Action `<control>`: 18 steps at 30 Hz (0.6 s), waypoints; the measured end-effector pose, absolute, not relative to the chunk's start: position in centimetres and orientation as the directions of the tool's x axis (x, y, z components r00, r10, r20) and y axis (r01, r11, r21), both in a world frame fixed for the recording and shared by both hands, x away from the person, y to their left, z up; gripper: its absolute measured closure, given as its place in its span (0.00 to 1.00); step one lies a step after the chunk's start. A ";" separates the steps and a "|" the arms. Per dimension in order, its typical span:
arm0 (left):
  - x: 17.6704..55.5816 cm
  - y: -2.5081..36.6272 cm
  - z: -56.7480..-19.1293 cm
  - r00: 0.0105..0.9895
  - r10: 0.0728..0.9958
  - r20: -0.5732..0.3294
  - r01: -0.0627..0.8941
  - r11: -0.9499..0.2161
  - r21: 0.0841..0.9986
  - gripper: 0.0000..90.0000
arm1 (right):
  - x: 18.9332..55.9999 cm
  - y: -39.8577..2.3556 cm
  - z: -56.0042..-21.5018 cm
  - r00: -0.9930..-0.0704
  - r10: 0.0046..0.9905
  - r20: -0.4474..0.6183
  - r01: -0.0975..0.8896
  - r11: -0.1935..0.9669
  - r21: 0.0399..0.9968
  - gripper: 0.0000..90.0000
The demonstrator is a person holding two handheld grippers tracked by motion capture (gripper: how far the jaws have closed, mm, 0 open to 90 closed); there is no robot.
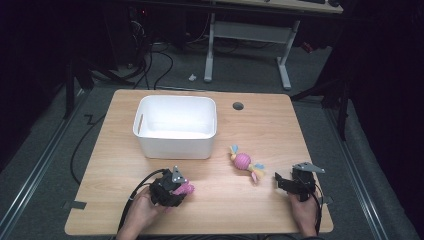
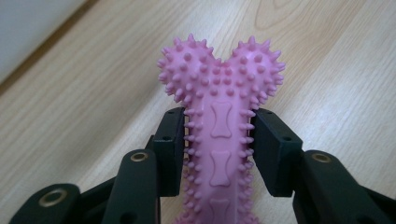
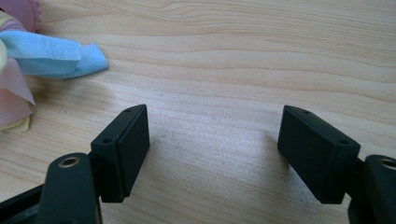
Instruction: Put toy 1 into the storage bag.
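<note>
**Item record: toy collection at the table, grasp stage**

**Work in hand.** Judged from the layout, the job is moving pet toys into the white rectangular plastic bin (image 1: 175, 126) at the rear middle of the light wooden table (image 1: 260, 120). The bin looks empty, so nothing counts as delivered. First grasp made; lift, carry and drop remain, then the second toy.

**Item 1.** Pink spiky rubber bone-shaped chew toy (image 2: 219, 116). Location: near front edge of the table, left of centre, in front of the bin and apart from it. It appears to lie on the wood, not yet raised, though the gripper views cannot confirm contact underneath.

**Item 2.** Pink ball toy with yellow, blue and pink cloth tails (image 1: 245, 162). Location: right of the bin, between the two grippers, untouched. Its blue cloth tail shows at the upper left of the right gripper view.

**Tool A.** Left gripper (image 2: 219, 140). Jaws drawn in against both sides of the bone's shaft, just below its knobbed end; pads press on the spikes. Firm hold, by the look of it.

**Tool B.** Right gripper (image 3: 212, 149). Jaws spread wide, nothing between them, bare wood beneath. Waits near the right front edge, close to Item 2 but clear of it.
</note>
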State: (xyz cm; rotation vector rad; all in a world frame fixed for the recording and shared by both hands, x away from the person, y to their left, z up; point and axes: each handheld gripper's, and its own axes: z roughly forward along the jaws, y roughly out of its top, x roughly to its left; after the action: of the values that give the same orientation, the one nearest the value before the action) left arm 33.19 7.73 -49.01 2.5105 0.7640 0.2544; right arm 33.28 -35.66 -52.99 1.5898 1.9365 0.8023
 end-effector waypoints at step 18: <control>33.4 8.0 -45.6 0.827 0.562 -0.015 0.466 -0.669 0.579 0.65 | 33.3 -35.5 -53.0 -0.204 0.979 -0.017 0.680 0.154 0.717 0.28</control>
State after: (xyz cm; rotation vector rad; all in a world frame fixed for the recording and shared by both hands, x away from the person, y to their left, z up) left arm 33.42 7.99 -45.61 2.4246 0.7529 0.2196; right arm 33.27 -35.53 -53.00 1.5736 1.9500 0.8080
